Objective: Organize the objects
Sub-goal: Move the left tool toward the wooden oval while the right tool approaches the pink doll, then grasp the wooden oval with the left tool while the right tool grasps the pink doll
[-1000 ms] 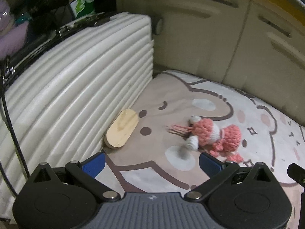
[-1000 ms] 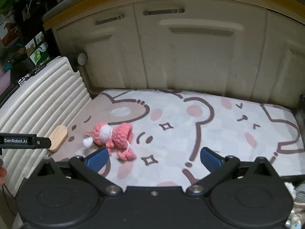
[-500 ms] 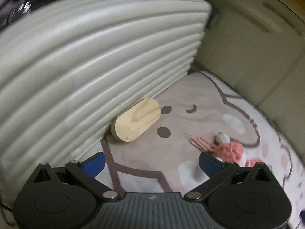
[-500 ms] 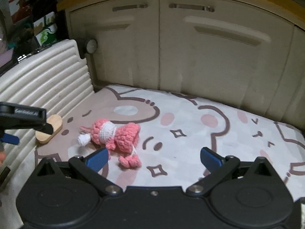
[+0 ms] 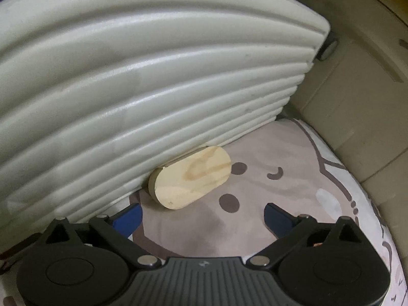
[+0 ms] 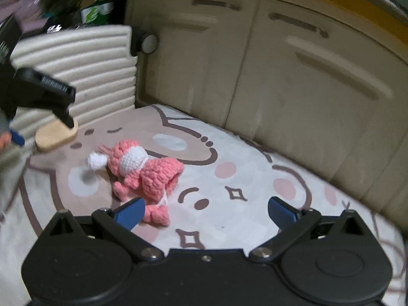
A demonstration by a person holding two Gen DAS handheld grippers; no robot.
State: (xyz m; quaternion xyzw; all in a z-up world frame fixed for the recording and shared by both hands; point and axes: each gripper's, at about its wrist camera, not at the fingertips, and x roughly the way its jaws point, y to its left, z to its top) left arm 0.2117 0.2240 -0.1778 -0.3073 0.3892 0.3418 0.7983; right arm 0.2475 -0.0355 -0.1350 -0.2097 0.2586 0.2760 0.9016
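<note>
The left hand-held gripper [image 5: 201,215] has its two blue-tipped fingers spread wide with nothing between them, hovering low over a cartoon-printed mat [image 5: 293,153]. Just ahead of it, at about twelve o'clock, lies an oval wooden block [image 5: 191,181]. The block's far long edge rests against the foot of a ribbed white case [image 5: 153,76] that fills the view from nine to one o'clock. At two o'clock, past the case's corner, beige cabinet doors [image 5: 357,114] rise behind the mat.

The right hand-held gripper [image 6: 205,213] is also wide open and empty. Its left fingertip [image 6: 130,213] overlaps the foot of a pink and white crocheted doll [image 6: 142,170] in the view; I cannot tell whether they touch. The doll lies on its side on the mat at about eleven o'clock. Further out at ten o'clock the wooden block shows again beside the ribbed case, with the left hand-held gripper's black body just above it. The cabinet doors span twelve to three o'clock.
</note>
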